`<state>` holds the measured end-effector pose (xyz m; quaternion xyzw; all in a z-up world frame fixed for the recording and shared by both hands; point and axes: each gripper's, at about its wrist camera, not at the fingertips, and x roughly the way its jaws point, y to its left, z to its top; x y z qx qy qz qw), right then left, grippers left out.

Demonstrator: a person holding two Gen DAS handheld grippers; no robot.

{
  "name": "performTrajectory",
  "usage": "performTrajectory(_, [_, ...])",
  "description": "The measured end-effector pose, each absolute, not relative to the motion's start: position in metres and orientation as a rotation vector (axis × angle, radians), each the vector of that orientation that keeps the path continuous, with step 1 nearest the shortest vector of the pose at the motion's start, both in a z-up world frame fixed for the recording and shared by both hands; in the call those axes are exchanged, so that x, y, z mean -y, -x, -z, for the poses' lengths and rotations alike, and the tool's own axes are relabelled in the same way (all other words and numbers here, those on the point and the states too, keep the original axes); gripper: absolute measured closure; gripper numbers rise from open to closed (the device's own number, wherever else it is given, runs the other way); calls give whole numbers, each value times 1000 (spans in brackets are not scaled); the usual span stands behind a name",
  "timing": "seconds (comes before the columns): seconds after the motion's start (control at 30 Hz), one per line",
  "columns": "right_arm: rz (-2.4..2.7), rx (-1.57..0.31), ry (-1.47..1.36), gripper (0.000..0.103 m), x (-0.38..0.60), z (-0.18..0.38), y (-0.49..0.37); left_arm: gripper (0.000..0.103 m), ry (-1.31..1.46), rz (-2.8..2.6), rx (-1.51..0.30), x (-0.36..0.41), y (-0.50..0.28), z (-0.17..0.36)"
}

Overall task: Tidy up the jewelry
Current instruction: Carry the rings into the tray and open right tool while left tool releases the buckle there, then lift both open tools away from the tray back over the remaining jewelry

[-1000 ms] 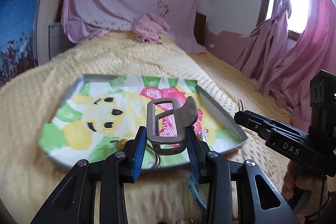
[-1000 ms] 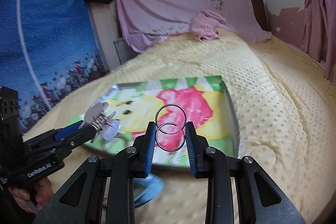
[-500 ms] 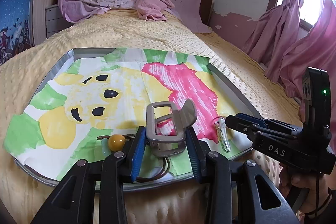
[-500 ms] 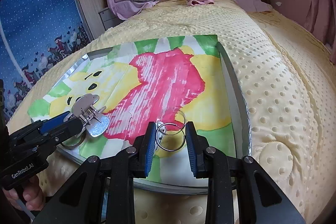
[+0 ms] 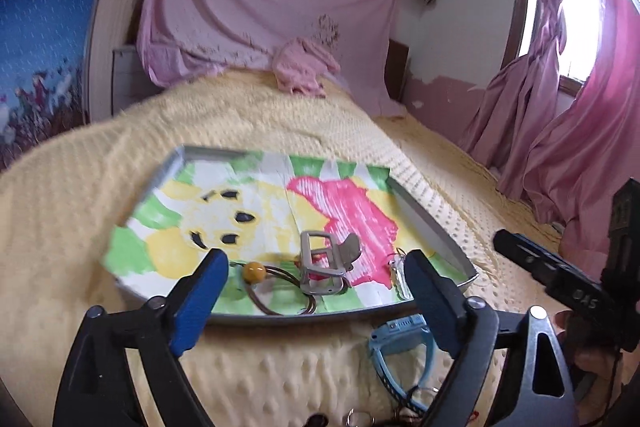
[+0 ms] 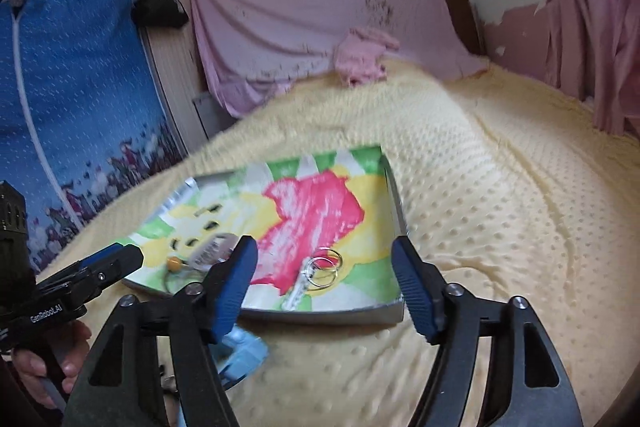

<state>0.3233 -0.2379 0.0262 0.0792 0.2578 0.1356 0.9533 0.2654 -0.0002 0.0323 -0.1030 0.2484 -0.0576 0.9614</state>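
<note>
Left gripper just spread wide, empty | buckle on tray | right gripper likewise, rings apparently released

The bed's yellow blanket is soft, nubbly cloth, raised in dots. On it lies a tray with dull grey metal walls, lined with matt paper coloured in rough strokes. At the tray's near edge the buckle is brushed metal, the bead glossy amber on a smooth brown cord. The rings are thin shiny wire. The blue watch on the blanket is probably plastic.
</note>
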Motion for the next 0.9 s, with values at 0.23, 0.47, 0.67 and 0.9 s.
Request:
performTrajectory(0.23, [-284,-376,-153,11,242,-49,-259,1,185,71,-409,-7,-212,-48])
performTrajectory(0.47, [-287,-327,-126,5,233,-56,-206,0,150,44,-357,-15,-163,-49])
performTrajectory(0.67, [-317,-365,-119,5,226,-47,-172,0,129,24,-359,-19,-132,-41])
performTrajectory(0.9, [-317,-380,-64,5,219,-34,-144,0,111,2,-371,-24,-108,-25])
